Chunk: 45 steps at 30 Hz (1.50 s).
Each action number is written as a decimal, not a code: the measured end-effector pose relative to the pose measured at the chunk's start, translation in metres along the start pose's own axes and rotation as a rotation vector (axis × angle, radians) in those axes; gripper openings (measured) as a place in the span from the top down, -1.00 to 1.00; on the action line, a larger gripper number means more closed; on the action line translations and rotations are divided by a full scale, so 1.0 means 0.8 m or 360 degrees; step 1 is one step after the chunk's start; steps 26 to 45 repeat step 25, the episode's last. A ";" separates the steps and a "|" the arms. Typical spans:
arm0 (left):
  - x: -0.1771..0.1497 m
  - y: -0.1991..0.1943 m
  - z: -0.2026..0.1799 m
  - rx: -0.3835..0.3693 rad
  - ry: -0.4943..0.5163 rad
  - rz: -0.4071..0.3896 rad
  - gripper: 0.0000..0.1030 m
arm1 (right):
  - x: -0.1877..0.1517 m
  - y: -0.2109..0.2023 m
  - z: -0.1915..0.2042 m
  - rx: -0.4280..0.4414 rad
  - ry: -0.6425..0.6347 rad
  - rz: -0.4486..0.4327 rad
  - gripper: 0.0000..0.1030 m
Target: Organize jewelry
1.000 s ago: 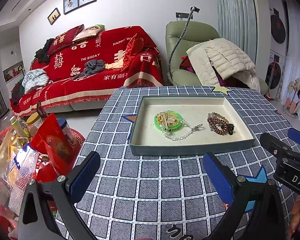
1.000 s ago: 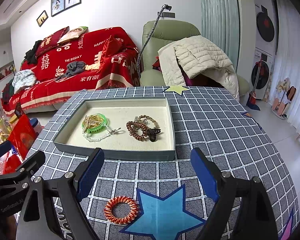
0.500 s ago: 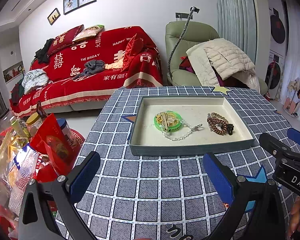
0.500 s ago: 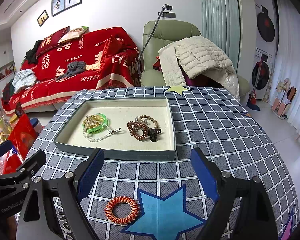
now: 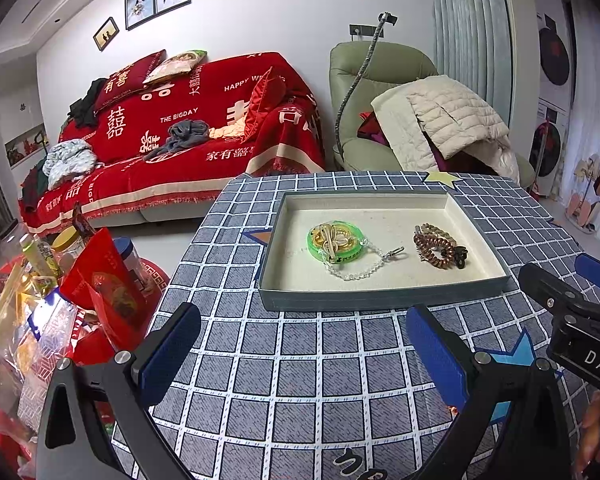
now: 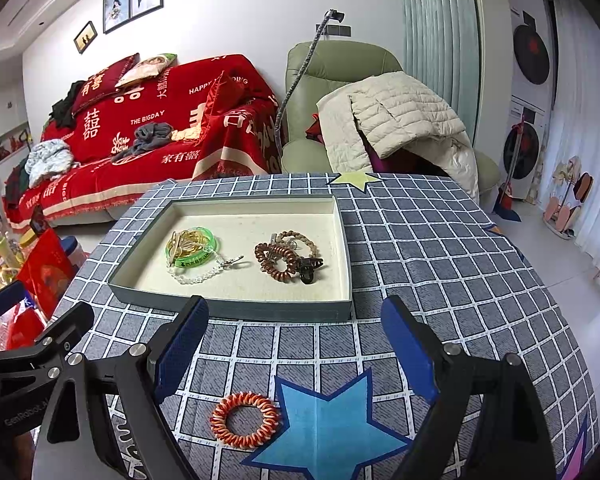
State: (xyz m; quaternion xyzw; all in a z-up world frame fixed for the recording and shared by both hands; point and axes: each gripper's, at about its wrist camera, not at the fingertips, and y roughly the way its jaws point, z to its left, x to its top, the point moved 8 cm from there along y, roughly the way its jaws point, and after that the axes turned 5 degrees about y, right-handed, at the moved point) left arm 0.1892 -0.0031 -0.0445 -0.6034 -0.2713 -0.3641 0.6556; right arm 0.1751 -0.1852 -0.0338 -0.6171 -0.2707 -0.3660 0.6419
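Checked tablecloth (image 6: 420,248): one tray (image 6: 236,307), one orange coil band (image 6: 245,419) outside.

Looking forward and slightly downward along the left gripper's blue fingers (image 5: 168,354), from low over the near edge of the desk (image 5: 300,360), toward the tray (image 5: 380,300) sitting just beyond. Looking the same way from between the right gripper's fingers (image 6: 182,346), nearer the tray's right end (image 6: 346,240). Sharing the tray, the checked cloth around it, plus the red sofa (image 5: 204,140) and green armchair (image 6: 340,64) behind the tray.
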 end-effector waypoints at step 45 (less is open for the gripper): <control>0.001 -0.002 0.000 -0.0033 0.0010 -0.0024 -1.00 | 0.000 0.000 0.001 0.0003 -0.0001 0.0000 -0.75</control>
